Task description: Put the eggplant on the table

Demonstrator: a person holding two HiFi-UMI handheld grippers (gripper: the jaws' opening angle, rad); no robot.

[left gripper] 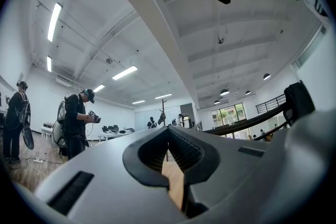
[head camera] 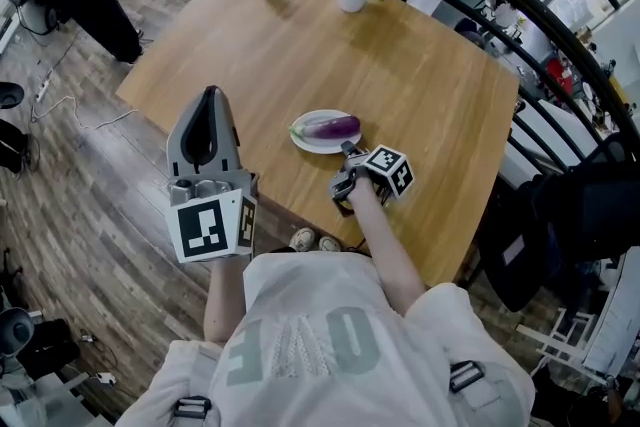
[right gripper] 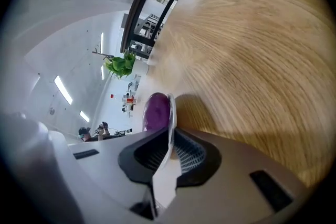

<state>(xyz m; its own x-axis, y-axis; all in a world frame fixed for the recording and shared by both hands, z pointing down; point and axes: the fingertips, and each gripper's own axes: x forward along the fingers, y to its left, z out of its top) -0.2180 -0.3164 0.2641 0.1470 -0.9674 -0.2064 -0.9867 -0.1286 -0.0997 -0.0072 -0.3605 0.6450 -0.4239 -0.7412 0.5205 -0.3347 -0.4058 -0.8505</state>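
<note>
Eggplant (head camera: 333, 126) on plate (head camera: 305, 143), rim in right gripper (head camera: 347, 150)

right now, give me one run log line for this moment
right hand-held gripper: shut on plate rim | eggplant: lying on plate, not yet on table | left hand-held gripper: shut, empty

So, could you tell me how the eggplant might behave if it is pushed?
The eggplant looks rounded, so it would probably roll on its plate. Its glossy skin may be slippery. It lies straight, so it is probably stiff.
</note>
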